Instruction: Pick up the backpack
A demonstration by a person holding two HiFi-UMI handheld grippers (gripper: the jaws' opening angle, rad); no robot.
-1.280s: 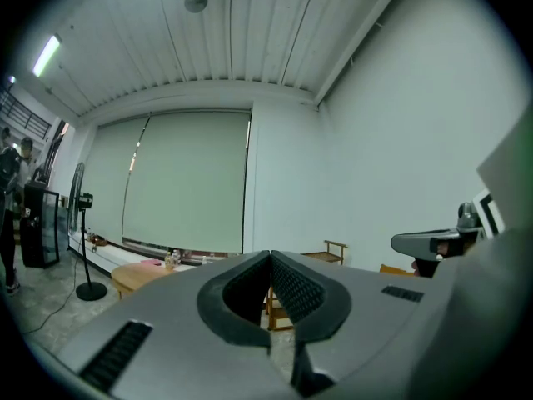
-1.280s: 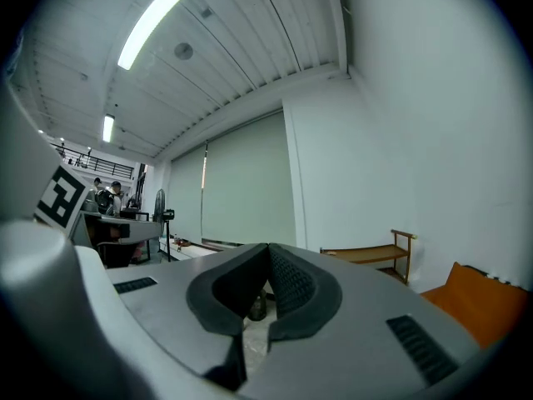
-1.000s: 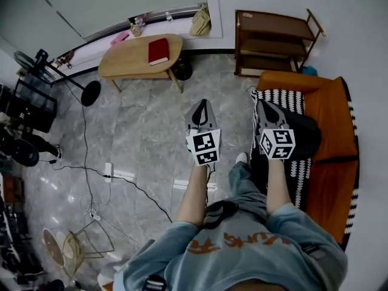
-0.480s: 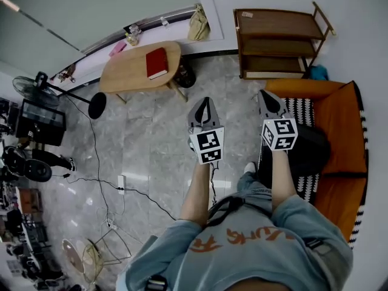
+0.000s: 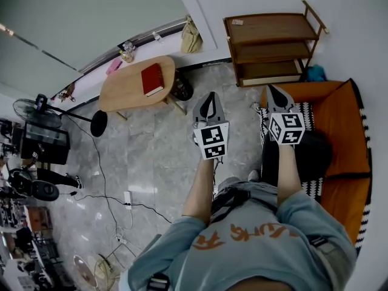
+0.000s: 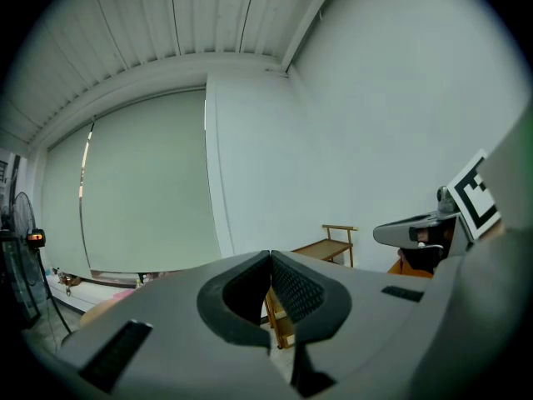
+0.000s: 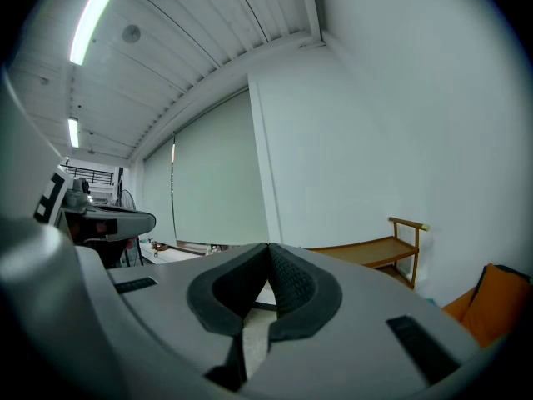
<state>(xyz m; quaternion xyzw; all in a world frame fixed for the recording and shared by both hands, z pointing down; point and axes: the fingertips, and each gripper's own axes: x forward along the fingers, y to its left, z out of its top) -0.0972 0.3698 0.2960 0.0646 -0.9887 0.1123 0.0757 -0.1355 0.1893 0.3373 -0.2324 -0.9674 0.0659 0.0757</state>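
Orange sofa (image 5: pixel 339 132) at right carries the black backpack (image 5: pixel 315 153) on its striped throw (image 5: pixel 303 109), partly under the forearm behind the right tongs (image 5: pixel 274 91), jaws pressed together, empty; left tongs (image 5: pixel 209 99) over the floor (image 5: pixel 151 156), likewise closed on nothing.

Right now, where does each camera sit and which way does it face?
Head view: on the person's head, looking steeply down at floor, shelf, sofa, backpack; shows forearms, left tongs, right tongs.
Left gripper view: on left tongs, facing the wall along shut jaws; right tongs at right edge.
Right gripper view: on right tongs, facing that wall; left tongs at left edge.
All share the shelf.
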